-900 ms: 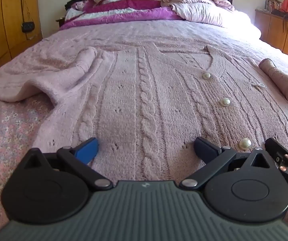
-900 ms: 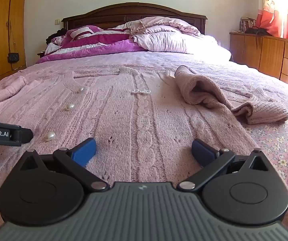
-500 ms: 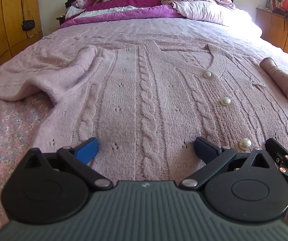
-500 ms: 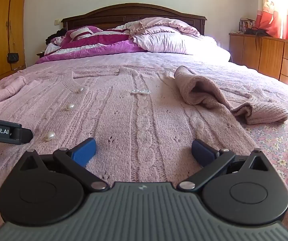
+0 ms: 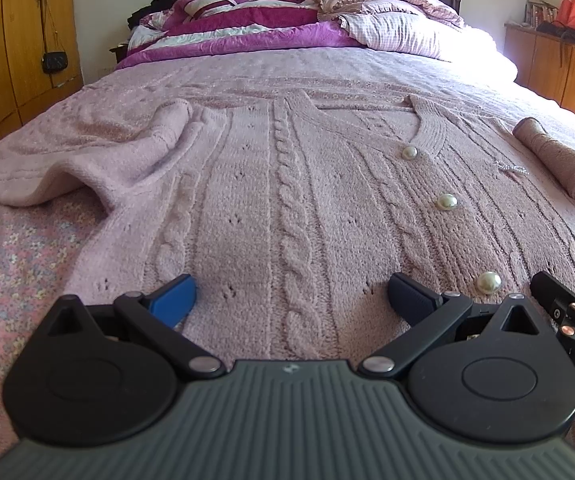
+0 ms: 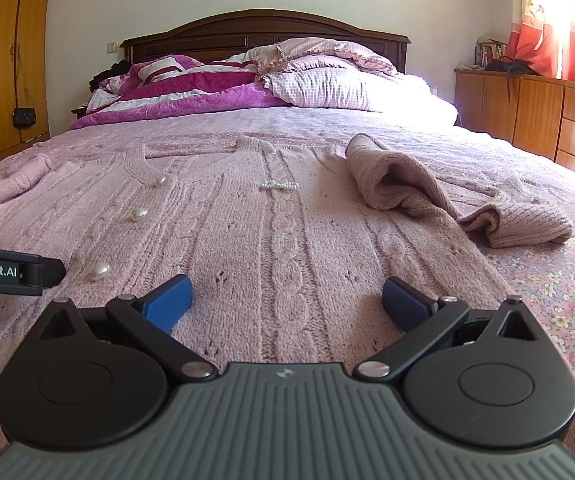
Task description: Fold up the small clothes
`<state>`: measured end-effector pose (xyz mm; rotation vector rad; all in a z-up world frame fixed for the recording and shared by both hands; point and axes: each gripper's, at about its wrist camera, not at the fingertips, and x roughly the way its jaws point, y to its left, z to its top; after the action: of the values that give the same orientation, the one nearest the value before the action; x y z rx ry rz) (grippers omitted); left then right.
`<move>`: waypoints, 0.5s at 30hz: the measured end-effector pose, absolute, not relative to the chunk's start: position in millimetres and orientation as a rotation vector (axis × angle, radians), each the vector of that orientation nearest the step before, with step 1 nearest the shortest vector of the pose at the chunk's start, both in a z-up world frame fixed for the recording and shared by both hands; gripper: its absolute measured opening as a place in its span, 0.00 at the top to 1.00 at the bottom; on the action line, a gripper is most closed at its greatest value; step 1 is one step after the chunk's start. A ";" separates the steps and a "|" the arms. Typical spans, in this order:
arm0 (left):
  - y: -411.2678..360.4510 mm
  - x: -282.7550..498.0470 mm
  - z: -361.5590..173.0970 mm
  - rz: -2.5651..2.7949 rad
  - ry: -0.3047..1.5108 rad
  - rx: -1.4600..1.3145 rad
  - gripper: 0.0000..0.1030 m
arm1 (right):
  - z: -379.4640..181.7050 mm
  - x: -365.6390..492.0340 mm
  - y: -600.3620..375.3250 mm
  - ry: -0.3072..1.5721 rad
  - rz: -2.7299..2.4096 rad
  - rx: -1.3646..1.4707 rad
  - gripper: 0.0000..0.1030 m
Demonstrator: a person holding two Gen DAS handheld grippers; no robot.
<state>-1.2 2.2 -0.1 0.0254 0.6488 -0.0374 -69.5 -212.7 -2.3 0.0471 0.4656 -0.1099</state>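
Observation:
A pink cable-knit cardigan (image 5: 287, 200) with pearl buttons (image 5: 446, 202) lies spread flat on the bed, hem toward me. Its left sleeve (image 5: 99, 160) is bunched at the left; its right sleeve (image 6: 407, 188) lies rumpled and folded back at the right. My left gripper (image 5: 291, 300) hovers low over the hem's left half, open, nothing between its blue fingers. My right gripper (image 6: 285, 300) hovers over the hem's right half (image 6: 287, 256), open too and holding nothing. Each gripper's finger shows at the edge of the other's view.
A pink floral bedspread (image 6: 559, 288) lies under the cardigan. Purple and checked bedding (image 5: 287, 28) is piled by the dark headboard (image 6: 263, 28). Wooden wardrobe doors (image 5: 15, 40) stand at the left, a wooden dresser (image 6: 547, 116) at the right.
The left wrist view has tipped up slightly, showing more of the headboard. The right gripper has barely moved. Both stay open.

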 end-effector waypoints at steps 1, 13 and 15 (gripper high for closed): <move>1.8 -1.3 -0.1 -0.037 0.647 0.028 0.00 | -1.7 -71.2 -212.6 0.466 -0.110 0.048 0.00; -0.9 -1.2 -2.3 -0.031 0.638 0.039 0.00 | -3.0 -69.5 -212.6 0.469 -0.115 0.049 0.00; -1.4 -1.8 -3.7 -0.031 0.630 0.045 0.00 | -3.3 -69.0 -213.1 0.471 -0.114 0.053 0.00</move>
<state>-1.8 -1.4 -3.7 0.0446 0.6300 -0.0305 -69.0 -213.1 -3.3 0.0530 0.4711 -0.1141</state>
